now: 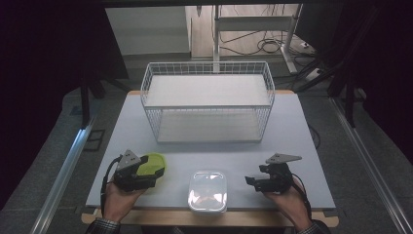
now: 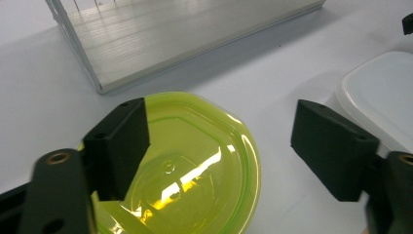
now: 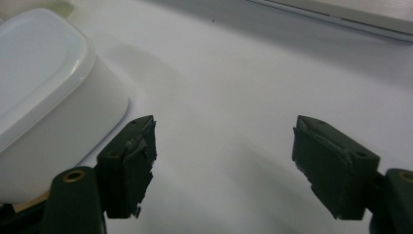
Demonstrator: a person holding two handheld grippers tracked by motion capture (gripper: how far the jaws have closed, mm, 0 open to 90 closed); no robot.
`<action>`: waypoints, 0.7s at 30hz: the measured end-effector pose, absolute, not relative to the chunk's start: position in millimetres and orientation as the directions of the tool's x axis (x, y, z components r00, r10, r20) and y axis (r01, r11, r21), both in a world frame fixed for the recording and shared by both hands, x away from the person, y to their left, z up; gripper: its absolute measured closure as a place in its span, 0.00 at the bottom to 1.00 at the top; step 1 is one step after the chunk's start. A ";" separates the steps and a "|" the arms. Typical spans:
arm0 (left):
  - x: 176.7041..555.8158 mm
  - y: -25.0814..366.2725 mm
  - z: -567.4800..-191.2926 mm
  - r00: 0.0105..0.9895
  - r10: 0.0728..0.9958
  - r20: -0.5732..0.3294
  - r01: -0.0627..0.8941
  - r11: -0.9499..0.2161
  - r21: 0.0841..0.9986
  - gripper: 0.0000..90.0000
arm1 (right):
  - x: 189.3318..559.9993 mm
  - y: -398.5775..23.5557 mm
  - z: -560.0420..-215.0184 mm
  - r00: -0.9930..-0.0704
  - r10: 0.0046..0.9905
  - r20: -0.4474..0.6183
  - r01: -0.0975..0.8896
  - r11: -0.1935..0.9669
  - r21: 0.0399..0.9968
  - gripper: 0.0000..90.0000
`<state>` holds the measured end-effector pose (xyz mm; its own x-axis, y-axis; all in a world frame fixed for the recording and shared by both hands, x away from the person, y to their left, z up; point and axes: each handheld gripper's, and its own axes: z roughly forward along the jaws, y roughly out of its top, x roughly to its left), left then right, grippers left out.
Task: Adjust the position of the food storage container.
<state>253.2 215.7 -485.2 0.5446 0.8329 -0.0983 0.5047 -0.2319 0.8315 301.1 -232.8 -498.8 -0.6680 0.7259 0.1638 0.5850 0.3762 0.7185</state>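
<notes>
High view: we've got the left gripper [image 1: 155, 171] hovering over a yellow-green translucent lid [image 1: 155, 163] near the table's [image 1: 292, 126] left front, and the right gripper [image 1: 249, 181] low on the right, just beside a white lidded container [image 1: 208, 190] at the front edge. A two-tier wire basket rack [image 1: 208, 100] stands well apart toward the back, both shelves bare.

Left gripper view: jaws apart, nothing clamped. One jaw sits above the lid [image 2: 195, 161], the other hangs over bare table betw. the lid and the white container [image 2: 380, 92], so the lid isn't between them yet. Right gripper view: jaws also apart, over bare table, with the white container [image 3: 44, 83] off to one side, not touched.

Our read: the step in hand is picking up the lid w/ the left gripper. To do it well, we'd shift so both jaws straddle the rim, not the slick domed middle. It lies flat and looks thin, so we'd come in low and tilted, catching one edge. Close gently; the plastic prob. flexes and could skid. Right gripper could steady the container if the lid goes on it.
</notes>
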 end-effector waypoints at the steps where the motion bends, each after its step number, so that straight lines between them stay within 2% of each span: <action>1: 252.6 216.0 -484.5 0.546 0.832 -0.097 0.500 -0.231 0.835 0.30 | 300.6 -232.6 -498.3 -0.669 0.725 0.163 0.583 0.377 0.719 0.29; 4: 250.4 216.3 -482.0 0.560 0.822 -0.102 0.486 -0.226 0.844 0.43 | 299.9 -232.2 -497.8 -0.674 0.722 0.159 0.578 0.381 0.722 0.31; 8: 248.3 212.5 -480.1 0.585 0.804 -0.110 0.475 -0.230 0.849 0.66 | 299.7 -232.3 -498.1 -0.676 0.721 0.149 0.573 0.388 0.722 0.33; 9: 248.3 210.4 -480.2 0.590 0.799 -0.112 0.480 -0.236 0.845 0.79 | 299.4 -232.7 -497.5 -0.677 0.722 0.144 0.569 0.389 0.725 0.34; 10: 248.3 208.1 -480.7 0.597 0.794 -0.112 0.481 -0.243 0.842 0.79 | 299.4 -232.7 -497.5 -0.677 0.722 0.144 0.569 0.389 0.725 0.34; 13: 247.6 200.9 -482.1 0.623 0.775 -0.101 0.478 -0.276 0.834 0.97 | 298.8 -233.5 -496.5 -0.679 0.721 0.137 0.560 0.387 0.733 0.35; 14: 246.5 195.7 -483.3 0.637 0.767 -0.078 0.473 -0.309 0.825 1.00 | 298.8 -233.5 -496.4 -0.680 0.721 0.137 0.559 0.388 0.733 0.36; 21: 247.8 185.5 -492.9 0.658 0.751 -0.060 0.497 -0.372 0.784 1.00 | 298.5 -232.9 -497.0 -0.690 0.712 0.131 0.552 0.400 0.732 0.43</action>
<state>247.8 185.5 -492.9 0.6576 0.7510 -0.0604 0.4967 -0.3718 0.7842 298.5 -232.9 -497.0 -0.6903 0.7116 0.1311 0.5516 0.4003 0.7318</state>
